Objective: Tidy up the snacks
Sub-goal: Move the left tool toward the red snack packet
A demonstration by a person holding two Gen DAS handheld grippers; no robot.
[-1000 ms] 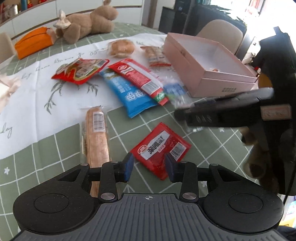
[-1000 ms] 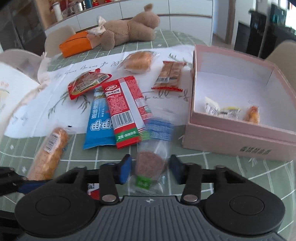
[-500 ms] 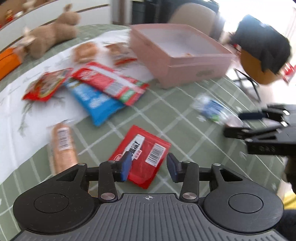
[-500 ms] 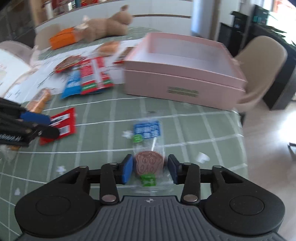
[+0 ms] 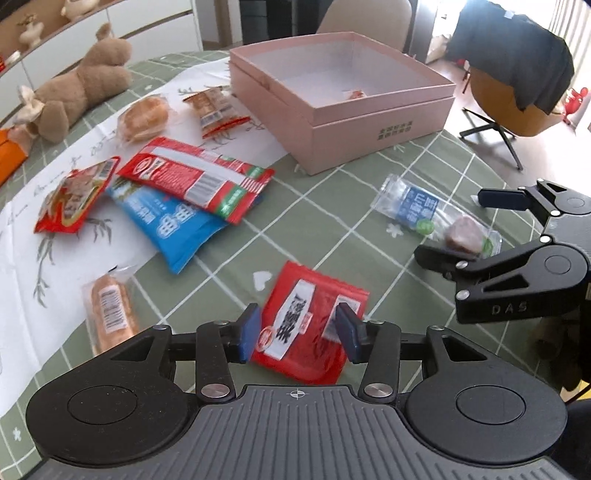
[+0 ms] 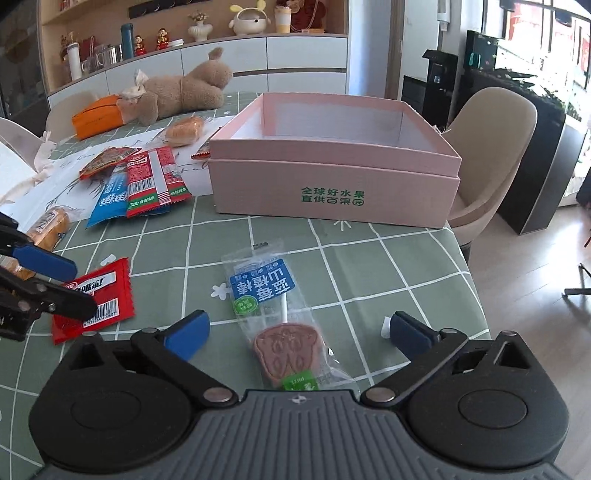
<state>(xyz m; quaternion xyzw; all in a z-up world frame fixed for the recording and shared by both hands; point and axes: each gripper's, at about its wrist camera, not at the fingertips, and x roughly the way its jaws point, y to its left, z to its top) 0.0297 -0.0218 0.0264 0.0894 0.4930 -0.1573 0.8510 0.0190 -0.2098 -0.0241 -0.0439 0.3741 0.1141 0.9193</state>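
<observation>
Two snacks staged: my right gripper [image 6: 295,332] has just opened, freeing the lollipop [image 6: 275,314]; my left gripper [image 5: 299,332] straddles the red packet [image 5: 306,325] unclamped; box [image 6: 332,184] at twelve o'clock next.

Clear lollipop packet [image 6: 280,325] lies flat at centre bottom; small red packet [image 6: 96,300] flat at lower left; pink box [image 6: 332,173] open above

Room: beige upholstered chair [image 6: 491,155] at table's far side; white cabinets [image 6: 258,62] below open wooden shelving [image 6: 184,18] (ornaments, cups); bright window [image 6: 554,37], right.
</observation>
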